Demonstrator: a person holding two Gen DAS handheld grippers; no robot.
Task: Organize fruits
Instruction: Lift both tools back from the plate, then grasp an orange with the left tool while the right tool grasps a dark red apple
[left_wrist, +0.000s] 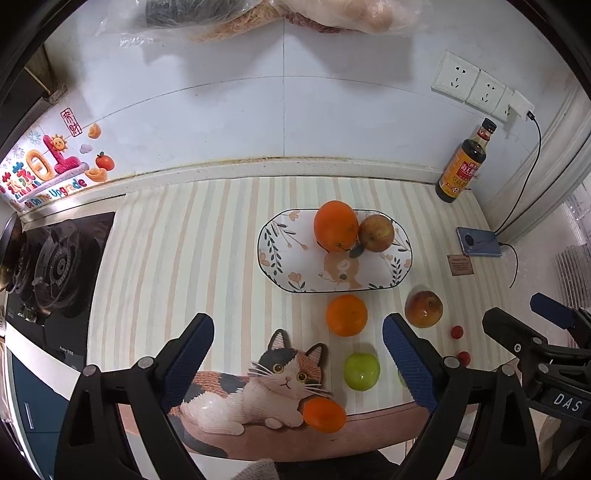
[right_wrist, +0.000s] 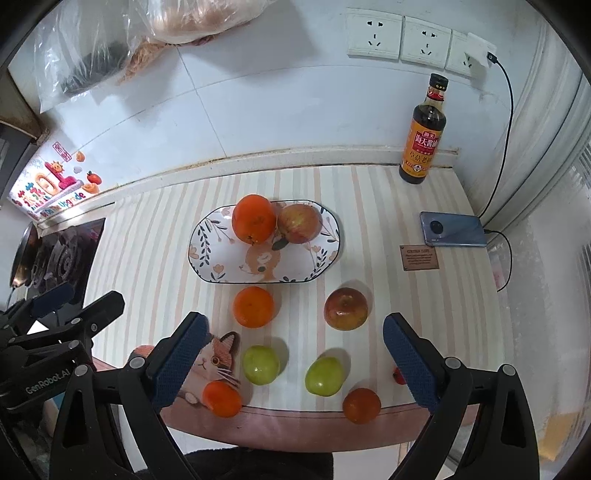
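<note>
An oval flower-print plate (left_wrist: 266, 254) (right_wrist: 199, 254) holds an orange (left_wrist: 335, 225) and a red apple (left_wrist: 376, 233). Loose on the striped mat in front of it lie an orange (right_wrist: 253, 306), a red apple (right_wrist: 346, 308), two green apples (right_wrist: 260, 364) (right_wrist: 325, 376), two small oranges (right_wrist: 221, 398) (right_wrist: 361, 405) and small red tomatoes (left_wrist: 457, 332). My left gripper (left_wrist: 299, 358) hangs open above the mat's cat picture, holding nothing. My right gripper (right_wrist: 295, 358) is open and empty above the green apples, right of the left one.
A soy sauce bottle (right_wrist: 423, 129) stands at the back right by the wall. A phone (right_wrist: 454, 229) on a charging cable and a brown card (right_wrist: 419, 257) lie at the right. A gas stove (left_wrist: 55, 266) is to the left. Bags (left_wrist: 258, 14) hang overhead.
</note>
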